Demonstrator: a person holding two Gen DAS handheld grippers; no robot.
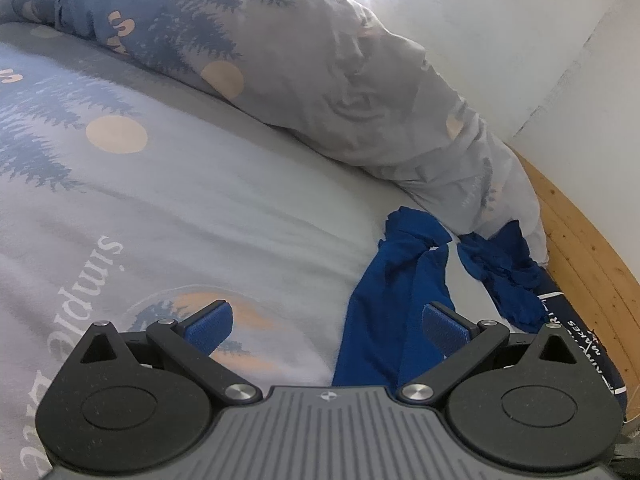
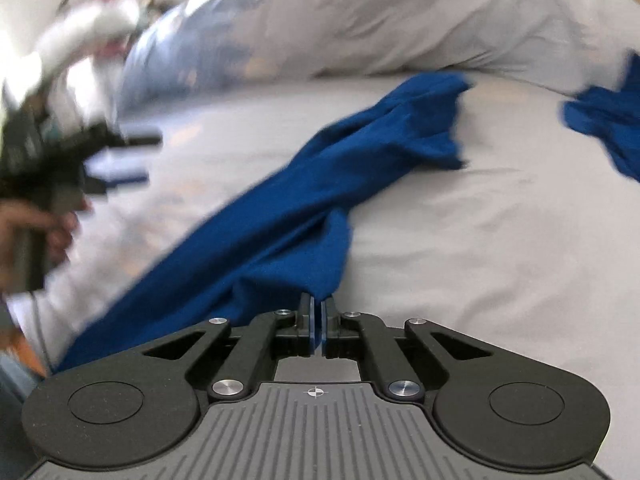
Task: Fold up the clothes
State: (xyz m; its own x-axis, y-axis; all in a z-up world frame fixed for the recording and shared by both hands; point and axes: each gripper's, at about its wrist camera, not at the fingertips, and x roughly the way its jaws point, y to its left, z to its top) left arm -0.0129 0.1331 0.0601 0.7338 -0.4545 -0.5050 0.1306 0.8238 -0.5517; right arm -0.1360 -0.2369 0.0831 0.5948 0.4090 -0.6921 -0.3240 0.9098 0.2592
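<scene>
A blue garment [image 2: 304, 184] lies stretched in a long bunched strip across the pale bed sheet [image 2: 500, 240]. My right gripper [image 2: 318, 304] is shut on the near edge of this garment. In the left wrist view the same garment [image 1: 384, 304] runs from the bottom centre toward the pillow. My left gripper [image 1: 326, 326] is open and empty, low over the sheet, its right pad beside the garment. It also shows in the right wrist view [image 2: 116, 160], blurred, at the left. A second crumpled blue garment [image 1: 504, 272] lies at the bed's right edge and shows in the right wrist view [image 2: 612, 128].
A printed duvet [image 1: 120, 200] covers the bed on the left. A grey pillow [image 1: 340, 80] lies along the far side. A wooden bed frame [image 1: 580, 248] and a white wall [image 1: 520, 20] bound the right side.
</scene>
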